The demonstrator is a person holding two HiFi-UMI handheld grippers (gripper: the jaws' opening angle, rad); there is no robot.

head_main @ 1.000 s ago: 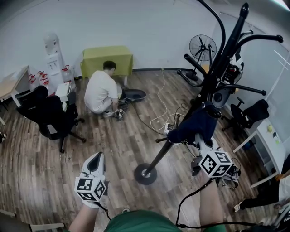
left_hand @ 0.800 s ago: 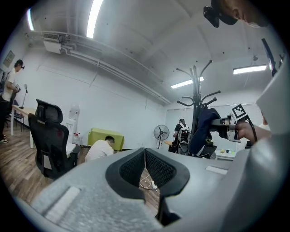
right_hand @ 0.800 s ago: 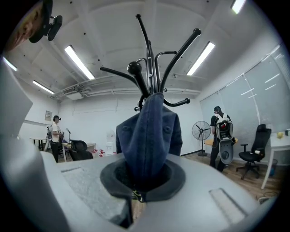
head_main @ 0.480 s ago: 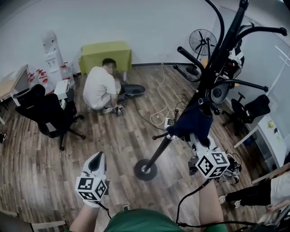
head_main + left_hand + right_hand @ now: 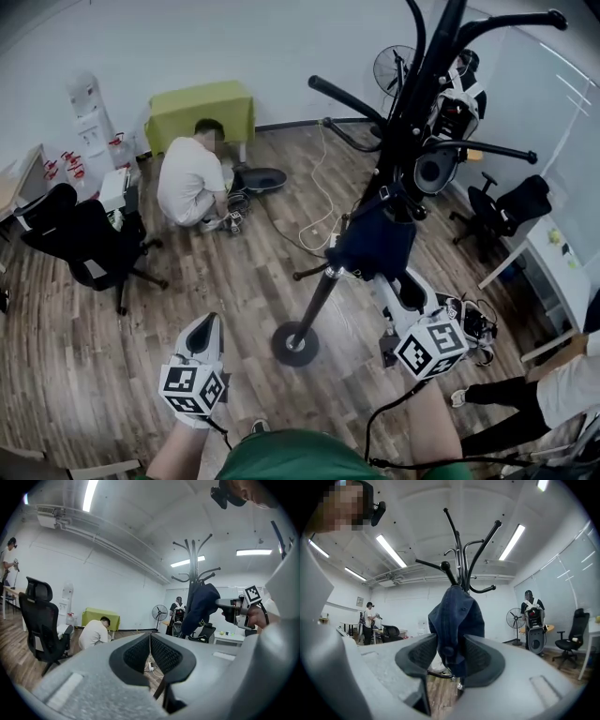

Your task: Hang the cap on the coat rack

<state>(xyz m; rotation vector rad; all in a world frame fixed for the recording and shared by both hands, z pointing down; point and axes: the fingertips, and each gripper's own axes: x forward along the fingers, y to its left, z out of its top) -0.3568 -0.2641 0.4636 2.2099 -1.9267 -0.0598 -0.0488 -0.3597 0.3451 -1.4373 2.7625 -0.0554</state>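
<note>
Head view, looking steeply down: a tall black coat rack [image 5: 412, 122] stands on a wooden floor [image 5: 234, 281], its pole rising from a round base and branching near the top into curved arms. A dark blue cap [image 5: 375, 246] hangs on the rack, against the pole and below the curved arms; the exact peg it hangs from is hidden by the fabric. The right gripper [image 5: 394, 283], white with a marker cube at its rear, is held level, with its tip just under the cap. In the right gripper view its fingers [image 5: 417, 656] have just been opening and now stand wide apart. The lower part of the cap hangs down between them, and the pads do not pinch it. The left gripper [image 5: 204, 323] is low at the left, well apart from the rack and pointing out across the floor. In the left gripper view its fingers [image 5: 136, 656] are pressed together with nothing between them, and the cap and the right gripper show off to the right. Farther back, a person in a white shirt [image 5: 187, 178] crouches on the floor near a black office chair [image 5: 80, 239]. A standing fan [image 5: 389, 67] is by the far wall behind the rack.
</note>
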